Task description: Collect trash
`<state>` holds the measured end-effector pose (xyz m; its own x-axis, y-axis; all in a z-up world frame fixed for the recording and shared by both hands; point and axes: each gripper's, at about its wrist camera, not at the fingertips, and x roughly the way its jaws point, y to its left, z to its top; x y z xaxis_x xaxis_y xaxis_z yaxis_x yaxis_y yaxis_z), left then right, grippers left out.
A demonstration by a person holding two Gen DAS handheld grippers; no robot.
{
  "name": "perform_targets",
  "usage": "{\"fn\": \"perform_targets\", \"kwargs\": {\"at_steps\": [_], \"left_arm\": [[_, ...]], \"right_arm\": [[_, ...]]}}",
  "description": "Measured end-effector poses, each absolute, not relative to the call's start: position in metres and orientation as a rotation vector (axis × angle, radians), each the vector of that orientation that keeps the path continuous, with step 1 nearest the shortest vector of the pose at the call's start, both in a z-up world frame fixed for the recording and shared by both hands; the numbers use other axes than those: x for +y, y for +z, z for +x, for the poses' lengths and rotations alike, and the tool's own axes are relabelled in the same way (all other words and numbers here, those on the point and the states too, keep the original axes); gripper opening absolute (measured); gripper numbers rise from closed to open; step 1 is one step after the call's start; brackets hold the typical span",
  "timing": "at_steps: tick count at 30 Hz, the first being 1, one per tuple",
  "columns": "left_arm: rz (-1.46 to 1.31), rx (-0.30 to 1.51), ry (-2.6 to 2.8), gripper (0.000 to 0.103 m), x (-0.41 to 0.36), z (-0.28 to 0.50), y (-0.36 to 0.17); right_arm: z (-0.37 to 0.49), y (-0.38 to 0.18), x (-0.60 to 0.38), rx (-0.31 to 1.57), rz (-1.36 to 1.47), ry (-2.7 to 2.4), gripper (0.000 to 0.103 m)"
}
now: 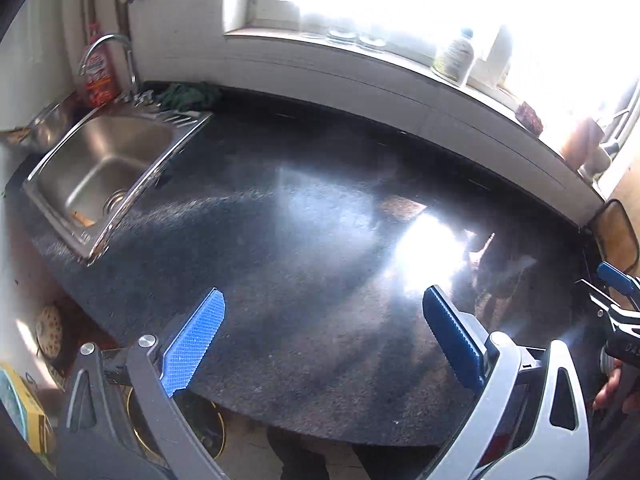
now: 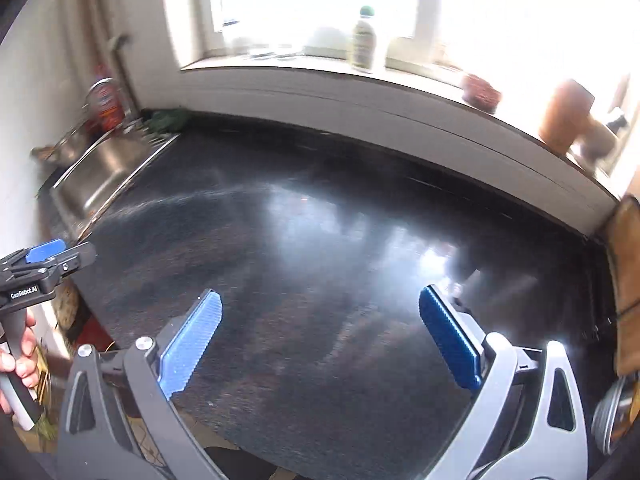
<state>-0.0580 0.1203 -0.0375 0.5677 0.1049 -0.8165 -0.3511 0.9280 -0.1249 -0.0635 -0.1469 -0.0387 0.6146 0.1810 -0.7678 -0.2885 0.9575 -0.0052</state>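
No trash showed on the counter [image 1: 304, 248]; its dark speckled top lay bare under strong window glare. One small orange scrap [image 1: 83, 219] sat in the sink [image 1: 100, 168] near the drain, too small to identify.

Left gripper [image 1: 324, 340] hung over the counter's near edge, jaws spread wide, nothing between the blue pads. Right gripper [image 2: 320, 340] likewise: jaws wide, empty, above the counter. Each gripper appeared at the edge of the other's view, with a hand [image 2: 18, 356] on the left one's handle.

Sink set into the counter's left end, faucet [image 1: 110, 54] behind it, a red bottle [image 1: 96, 76] beside the faucet, a green cloth [image 1: 188, 94] against the wall next to that. Window sill [image 1: 360, 60] ran along the back wall, carrying a pale bottle [image 1: 454, 56] and a brown jar [image 2: 564, 116]; details washed out by light. Right wrist view blurred.
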Motion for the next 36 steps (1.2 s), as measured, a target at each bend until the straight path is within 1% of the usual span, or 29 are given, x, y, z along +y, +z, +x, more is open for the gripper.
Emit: {"fn": "perform_targets", "kwargs": {"at_steps": [4,8,11,18,36], "left_arm": [[-0.203,0.981,0.221,0.096,0.073,-0.012,-0.033],[-0.128,0.991,0.168,0.096,0.034,0.004,-0.031],[-0.097,1.004,0.137,0.096,0.017,0.005,-0.034],[-0.083,1.027,0.137,0.096,0.005,0.005,-0.038],[-0.109,1.032,0.162,0.096,0.002,-0.007,-0.040]], "right_arm": [[-0.057,-0.036,-0.223,0.887,-0.022,0.102,0.096],[-0.058,-0.041,-0.265,0.916,0.051,0.054,0.096],[-0.062,-0.042,-0.280,0.930,0.069,0.048,0.096],[-0.056,-0.043,-0.283,0.934,0.070,0.063,0.096],[-0.065,-0.042,-0.276,0.951,0.042,0.099,0.096]]}}
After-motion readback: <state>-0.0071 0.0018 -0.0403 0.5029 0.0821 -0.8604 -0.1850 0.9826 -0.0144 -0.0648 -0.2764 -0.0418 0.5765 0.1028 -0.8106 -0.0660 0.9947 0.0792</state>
